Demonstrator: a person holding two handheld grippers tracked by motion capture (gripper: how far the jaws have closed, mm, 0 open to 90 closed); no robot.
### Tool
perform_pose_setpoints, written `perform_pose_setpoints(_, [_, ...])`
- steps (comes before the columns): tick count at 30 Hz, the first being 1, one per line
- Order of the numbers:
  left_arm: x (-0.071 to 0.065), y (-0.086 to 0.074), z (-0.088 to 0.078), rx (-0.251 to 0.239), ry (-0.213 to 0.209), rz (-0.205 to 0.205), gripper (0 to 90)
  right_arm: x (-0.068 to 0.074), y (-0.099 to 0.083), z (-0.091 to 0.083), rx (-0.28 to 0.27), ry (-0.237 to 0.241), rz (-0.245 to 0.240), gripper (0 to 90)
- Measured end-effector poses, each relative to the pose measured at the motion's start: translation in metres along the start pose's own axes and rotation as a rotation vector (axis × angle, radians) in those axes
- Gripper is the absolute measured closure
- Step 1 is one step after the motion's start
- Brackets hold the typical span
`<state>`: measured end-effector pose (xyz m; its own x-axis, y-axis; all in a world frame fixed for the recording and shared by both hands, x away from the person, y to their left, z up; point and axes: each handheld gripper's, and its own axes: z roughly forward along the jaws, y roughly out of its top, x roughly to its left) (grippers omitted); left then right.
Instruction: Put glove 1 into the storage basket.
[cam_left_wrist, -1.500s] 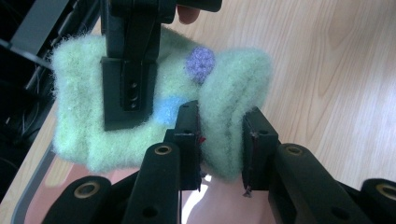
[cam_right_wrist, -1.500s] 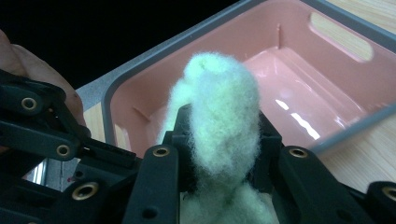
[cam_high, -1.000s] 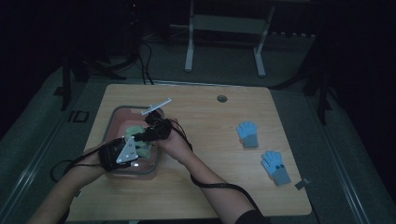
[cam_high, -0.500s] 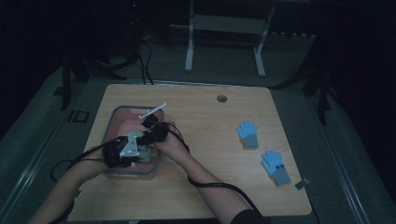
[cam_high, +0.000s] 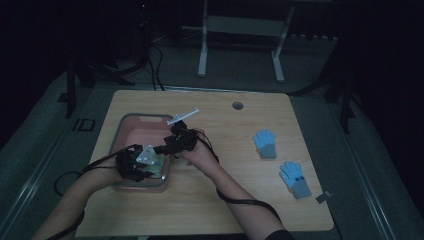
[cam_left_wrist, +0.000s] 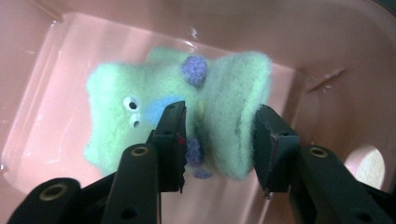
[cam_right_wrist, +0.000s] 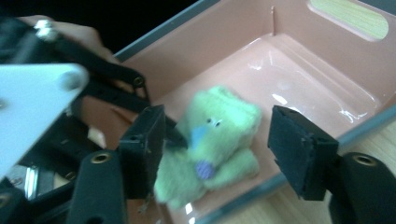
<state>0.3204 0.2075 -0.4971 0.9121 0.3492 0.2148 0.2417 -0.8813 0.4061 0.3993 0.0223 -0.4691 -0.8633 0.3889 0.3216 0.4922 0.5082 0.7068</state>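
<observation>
A fuzzy pale-green glove (cam_left_wrist: 135, 116) with small eyes and purple dots lies on the floor of a pink bin (cam_high: 142, 118). My left gripper (cam_left_wrist: 218, 109) reaches into the bin's near end. Its jaws have just been opening and stand on either side of the glove's cuff without squeezing it. My right gripper (cam_right_wrist: 217, 114) hangs over the bin's right rim. Its jaws have also just been opening and stand wide apart, with the green glove (cam_right_wrist: 219, 121) below and between them, untouched. In the high view my left gripper (cam_high: 152, 162) and right gripper (cam_high: 167, 148) nearly meet.
Two blue gloves (cam_high: 265, 143) (cam_high: 295, 179) lie on the wooden table to the right. A round hole (cam_high: 237, 105) is near the table's far edge, and a small dark scrap (cam_high: 324, 196) near its right front corner. Cables trail from both grippers.
The left gripper has sunk toward the bin's near end and its jaws have parted. The right gripper has drifted right to the bin's rim with its jaws spreading.
</observation>
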Motion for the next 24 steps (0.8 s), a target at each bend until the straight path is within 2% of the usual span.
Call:
perform_pose_setpoints(3, [0.001, 0.001, 0.001, 0.006, -0.009, -0.047, 44.4, 0.002, -0.005, -0.011, -0.012, 0.041, -0.024, 27.4])
perform_pose_setpoints(4, [0.001, 0.001, 0.0, 0.007, 0.006, -0.059, 37.9, 0.002, -0.006, -0.015, -0.016, 0.052, -0.032, 25.7])
perform_pose_setpoints(7, [0.003, 0.002, -0.006, -0.025, 0.059, -0.099, 25.2, 0.004, -0.01, -0.027, -0.032, 0.052, -0.062, 21.9])
perform_pose_setpoints(9, [0.006, 0.003, -0.011, -0.056, 0.046, -0.138, 17.1, 0.004, -0.011, -0.035, -0.054, 0.065, -0.061, 20.1])
perform_pose_setpoints(10, [0.007, 0.005, -0.014, -0.072, 0.044, -0.139, 15.6, 0.004, -0.012, -0.039, -0.07, 0.084, -0.055, 20.0])
perform_pose_setpoints(11, [0.007, 0.007, -0.016, -0.083, 0.047, -0.152, 15.6, 0.004, -0.013, -0.042, -0.079, 0.083, -0.055, 19.9])
perform_pose_setpoints(13, [0.007, 0.012, -0.021, -0.122, 0.019, -0.174, 15.5, 0.004, -0.014, -0.048, -0.087, 0.068, -0.056, 20.0])
perform_pose_setpoints(14, [0.006, 0.015, -0.022, -0.132, 0.022, -0.18, 15.5, 0.003, -0.015, -0.05, -0.087, 0.065, -0.06, 20.0])
perform_pose_setpoints(18, [0.002, 0.028, -0.028, -0.158, 0.008, -0.181, 15.6, 0.001, -0.02, -0.059, -0.081, 0.034, -0.071, 20.0])
perform_pose_setpoints(20, [0.0, 0.034, -0.029, -0.18, -0.017, -0.192, 15.7, -0.001, -0.023, -0.063, -0.081, 0.022, -0.072, 20.0])
perform_pose_setpoints(24, [-0.007, 0.045, -0.029, -0.172, -0.037, -0.161, 17.0, -0.007, -0.032, -0.071, -0.082, 0.008, -0.07, 20.3])
